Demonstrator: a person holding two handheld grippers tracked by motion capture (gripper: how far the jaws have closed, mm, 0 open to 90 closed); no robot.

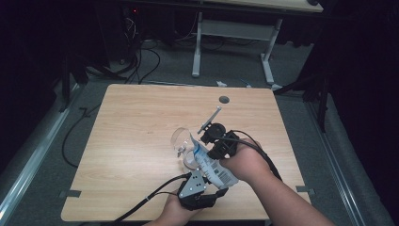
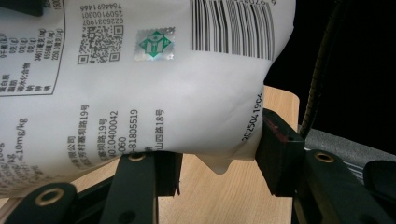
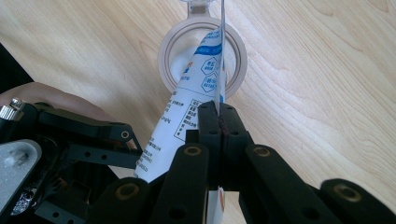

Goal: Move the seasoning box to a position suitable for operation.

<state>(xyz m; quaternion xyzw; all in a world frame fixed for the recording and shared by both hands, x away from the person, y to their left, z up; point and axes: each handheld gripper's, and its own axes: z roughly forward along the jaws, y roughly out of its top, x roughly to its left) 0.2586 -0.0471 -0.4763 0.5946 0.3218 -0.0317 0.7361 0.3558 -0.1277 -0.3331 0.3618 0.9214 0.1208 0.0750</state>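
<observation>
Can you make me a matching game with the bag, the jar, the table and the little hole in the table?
1 bag
2 jar
3 table
4 hole

a light wood
b round and grey, at the table's far edge
c white with a barcode
d see-through, its round mouth under the bag's tip

Pairs: 1-c, 2-d, 3-a, 4-b

— Where does the pouch (image 1: 212, 165) sit in your high view?

— Right of centre, low in the frame, slanting over the bench (image 1: 136, 141). Its upper end points into the jar (image 1: 184, 146), just to its upper left.

— And your claws?

— Your left claw (image 1: 203, 184) is below the pouch, at its lower end; your right claw (image 1: 210, 145) is to its right, at the edge.
</observation>
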